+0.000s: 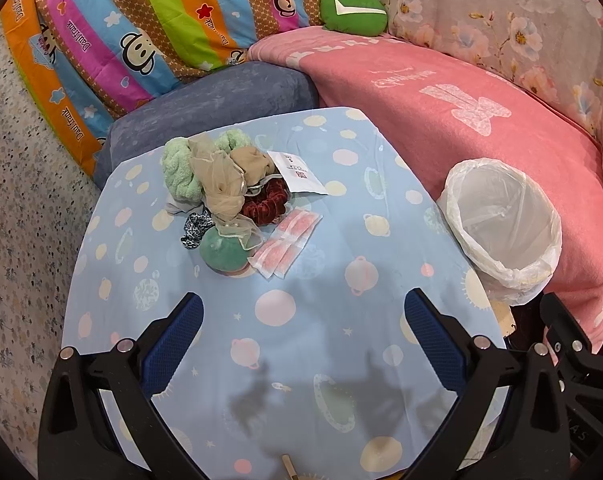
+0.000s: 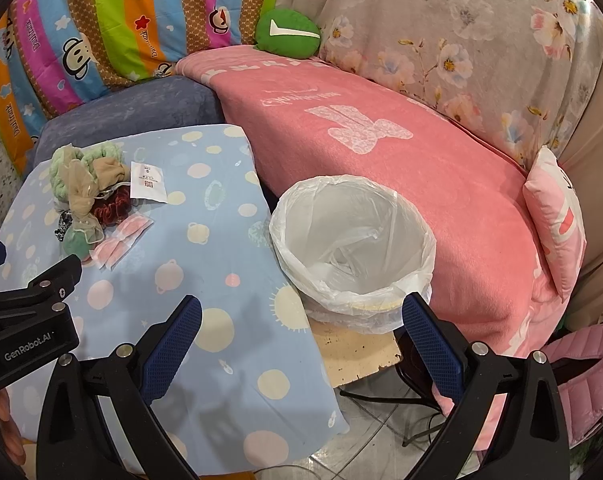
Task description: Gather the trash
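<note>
Trash, flat pink-and-white plastic packets (image 1: 286, 245) and a white printed sachet (image 1: 299, 172), lies beside heaped scrunchies (image 1: 217, 184) on the blue planet-print worktop (image 1: 301, 340). Both tools, left (image 1: 303, 314) and right (image 2: 301, 316), gape wide, empty, near the white-lined bin (image 2: 351, 248).

A lived-in home room: a sofa draped in a pink blanket (image 2: 401, 168), a cartoon-monkey striped quilt (image 1: 141, 40) and floral cover (image 2: 441, 40), cushions, a bench under a planet-print cloth (image 1: 301, 280), and a bag-lined wastebasket (image 2: 353, 240) on tiled floor.
</note>
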`<action>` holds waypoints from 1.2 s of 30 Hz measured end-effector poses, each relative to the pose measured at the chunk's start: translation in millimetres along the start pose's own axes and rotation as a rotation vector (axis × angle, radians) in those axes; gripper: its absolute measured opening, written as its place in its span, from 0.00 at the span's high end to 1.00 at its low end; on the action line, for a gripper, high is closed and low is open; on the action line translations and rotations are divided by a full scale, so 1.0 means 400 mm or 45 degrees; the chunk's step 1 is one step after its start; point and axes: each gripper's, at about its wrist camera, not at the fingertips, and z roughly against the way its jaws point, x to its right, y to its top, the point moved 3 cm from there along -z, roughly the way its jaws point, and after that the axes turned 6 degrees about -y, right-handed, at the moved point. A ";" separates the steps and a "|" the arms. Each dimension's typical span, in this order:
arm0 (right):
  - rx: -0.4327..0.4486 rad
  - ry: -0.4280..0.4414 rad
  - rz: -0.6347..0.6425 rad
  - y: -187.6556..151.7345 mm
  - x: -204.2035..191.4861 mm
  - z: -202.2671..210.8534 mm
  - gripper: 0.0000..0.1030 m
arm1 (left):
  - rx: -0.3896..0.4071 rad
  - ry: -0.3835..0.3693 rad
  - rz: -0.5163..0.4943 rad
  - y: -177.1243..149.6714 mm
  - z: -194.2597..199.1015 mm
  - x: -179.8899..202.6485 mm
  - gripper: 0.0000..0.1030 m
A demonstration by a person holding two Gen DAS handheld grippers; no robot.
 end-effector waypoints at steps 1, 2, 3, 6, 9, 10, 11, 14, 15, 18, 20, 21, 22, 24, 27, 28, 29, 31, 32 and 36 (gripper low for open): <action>0.000 0.001 0.000 0.000 -0.001 0.000 0.06 | 0.002 0.000 0.000 0.001 0.002 0.000 0.07; 0.000 0.001 0.001 0.000 -0.001 0.000 0.06 | 0.002 0.000 0.000 0.002 0.002 0.001 0.07; 0.001 0.001 0.003 0.001 0.001 -0.001 0.06 | 0.003 0.000 0.000 0.004 0.003 0.001 0.07; 0.000 0.000 0.001 0.004 -0.002 0.000 0.06 | 0.003 0.000 0.000 0.002 0.003 0.000 0.07; 0.000 0.000 0.001 0.004 -0.003 0.000 0.06 | 0.003 0.002 0.001 0.002 0.003 0.000 0.07; 0.001 0.000 0.001 0.004 0.001 -0.001 0.06 | 0.003 0.001 0.001 0.002 0.003 0.001 0.07; 0.001 -0.003 0.002 0.004 -0.002 0.000 0.06 | 0.003 0.001 0.001 0.004 0.004 0.001 0.07; 0.001 -0.001 0.000 0.005 0.002 -0.002 0.06 | 0.003 0.001 0.001 0.008 0.005 0.003 0.07; 0.001 -0.003 0.001 0.005 0.000 -0.001 0.06 | 0.004 0.002 0.001 0.010 0.005 0.004 0.07; 0.002 -0.002 0.002 0.004 0.001 -0.001 0.06 | 0.007 0.002 0.002 0.018 0.007 0.006 0.07; 0.003 -0.004 0.006 0.003 0.002 -0.002 0.06 | 0.006 0.001 0.002 0.002 0.004 0.001 0.07; 0.004 -0.004 0.006 0.005 -0.001 -0.005 0.06 | 0.006 0.001 0.003 0.003 0.005 0.001 0.07; 0.004 -0.003 0.005 0.006 -0.004 -0.003 0.06 | 0.007 0.002 0.003 0.004 0.006 0.002 0.07; 0.006 -0.009 0.008 0.009 -0.013 0.009 0.06 | 0.011 0.003 0.003 0.008 0.008 0.004 0.07; 0.007 -0.006 0.007 0.008 -0.013 0.008 0.06 | 0.013 0.002 0.006 0.006 0.009 0.000 0.07; 0.007 -0.006 0.008 0.009 -0.012 0.008 0.06 | 0.012 0.001 0.005 0.005 0.009 0.000 0.07; 0.007 -0.006 0.009 0.010 -0.012 0.009 0.06 | 0.013 0.001 0.006 0.006 0.010 0.000 0.07; 0.006 -0.006 0.007 0.009 -0.012 0.008 0.06 | 0.014 -0.002 0.008 0.009 0.011 0.002 0.07; 0.006 -0.007 0.007 0.009 -0.012 0.008 0.06 | 0.014 -0.005 0.009 0.010 0.011 0.003 0.07; 0.006 -0.007 0.008 0.009 -0.012 0.008 0.06 | 0.012 -0.007 0.006 0.004 0.012 -0.006 0.07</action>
